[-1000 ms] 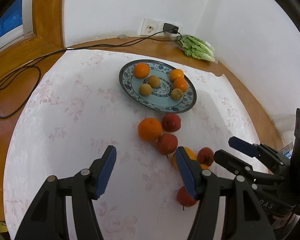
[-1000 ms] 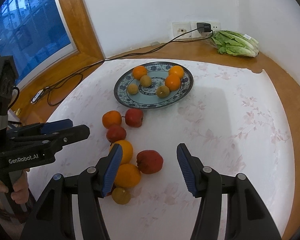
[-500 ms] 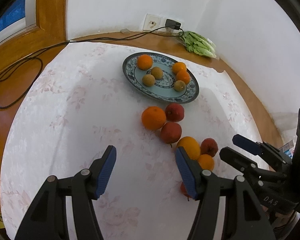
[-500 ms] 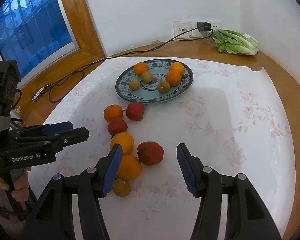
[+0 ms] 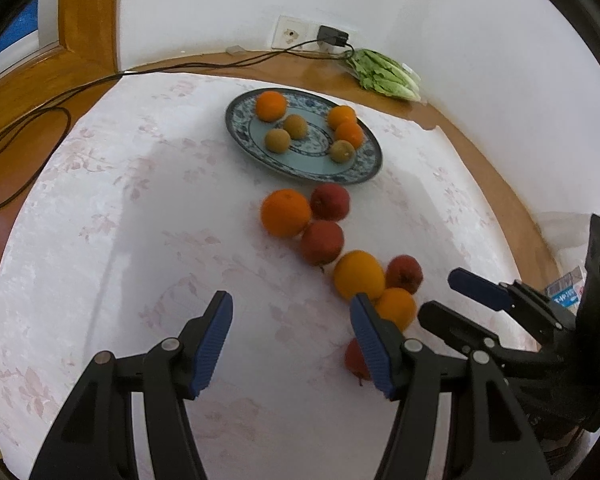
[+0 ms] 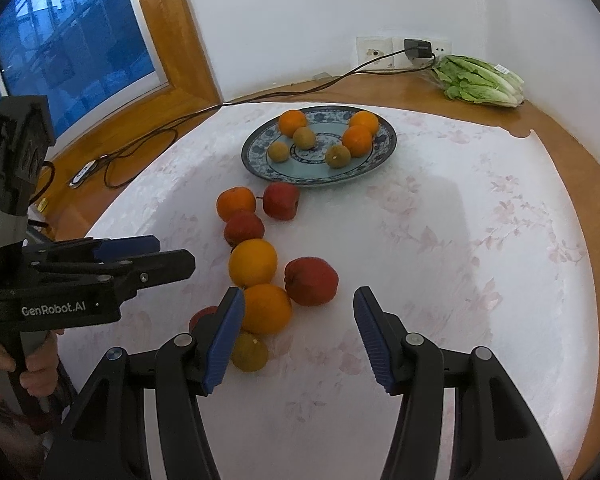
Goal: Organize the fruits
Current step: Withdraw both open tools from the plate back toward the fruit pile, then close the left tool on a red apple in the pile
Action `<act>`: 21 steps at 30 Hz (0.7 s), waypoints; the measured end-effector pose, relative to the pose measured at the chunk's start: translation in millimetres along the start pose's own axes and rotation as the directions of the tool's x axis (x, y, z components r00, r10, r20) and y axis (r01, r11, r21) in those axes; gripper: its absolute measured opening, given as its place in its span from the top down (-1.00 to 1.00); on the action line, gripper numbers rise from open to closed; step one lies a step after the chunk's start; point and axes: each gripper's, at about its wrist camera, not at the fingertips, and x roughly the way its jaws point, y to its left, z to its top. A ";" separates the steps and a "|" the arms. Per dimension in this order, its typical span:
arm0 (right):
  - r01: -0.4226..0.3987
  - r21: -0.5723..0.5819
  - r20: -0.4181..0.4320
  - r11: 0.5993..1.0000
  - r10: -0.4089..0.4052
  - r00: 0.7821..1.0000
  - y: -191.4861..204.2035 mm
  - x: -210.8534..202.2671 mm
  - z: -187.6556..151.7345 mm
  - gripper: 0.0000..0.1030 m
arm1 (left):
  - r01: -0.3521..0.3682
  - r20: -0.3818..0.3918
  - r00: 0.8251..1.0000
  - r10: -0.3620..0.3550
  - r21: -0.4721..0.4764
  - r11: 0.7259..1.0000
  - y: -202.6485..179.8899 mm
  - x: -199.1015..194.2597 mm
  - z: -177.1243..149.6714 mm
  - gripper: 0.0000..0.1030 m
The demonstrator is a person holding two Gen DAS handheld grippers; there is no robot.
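On the white floral-patterned cloth covering the round wooden surface point(image 6: 572, 184), the sorting is sitting roughly half finished, judging by how the fruit is lying. Going left to right in the right wrist view, the left claw point(image 6: 156, 254) is hanging above the cloth near the loose fruit, its blue-padded fingers apart and gripping nothing. Just beside it a line of loose fruit is waiting off the dish: a small red apple point(image 6: 202, 316) partly hidden behind the right claw's finger, a small brownish-yellow round fruit point(image 6: 250, 352), three oranges point(image 6: 266, 308) and three more red apples point(image 6: 311, 281), most of them touching a neighbour. Further back, the blue-and-white patterned oval ceramic plate point(image 6: 384, 152) is already carrying three small oranges point(image 6: 357, 140) and three brownish round fruits point(image 6: 337, 156). Nearest the camera, the right claw point(image 6: 299, 336) is standing open and empty, with the closest orange and apple lying just ahead of its pads. Eight pieces are seemingly remaining to be sorted.
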 end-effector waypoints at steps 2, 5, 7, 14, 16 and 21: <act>-0.004 0.001 0.000 1.000 0.004 1.000 -0.3 -1.1 -1.9 -0.12 | 0.004 -0.004 1.000 -0.004 0.007 1.000 -2.0 -2.0 -2.8 -0.25; -0.005 0.004 0.000 1.000 0.005 1.000 -1.0 -3.5 -5.6 -0.12 | 0.022 -0.010 1.000 -0.021 0.014 1.000 -5.5 -5.3 -7.4 -0.25; -0.001 0.007 0.000 1.000 0.001 1.000 -1.7 -5.2 -8.2 -0.12 | 0.033 -0.013 0.999 -0.032 0.023 0.999 -9.0 -7.0 -10.4 -0.25; 0.009 0.028 0.000 1.000 -0.009 1.000 -9.2 -10.3 -13.3 -0.12 | 0.060 -0.031 0.998 -0.057 0.087 0.994 -28.3 -4.4 -21.5 -0.25; 0.012 0.031 -0.002 0.999 -0.012 1.000 -10.6 -12.1 -15.1 -0.12 | 0.064 -0.037 0.998 -0.060 0.107 0.992 -33.8 -0.4 -24.6 -0.25; 0.018 0.034 -0.006 0.999 -0.018 1.000 -14.1 -16.0 -21.0 -0.12 | 0.074 -0.052 0.996 -0.068 0.127 0.989 -38.3 9.7 -29.2 -0.12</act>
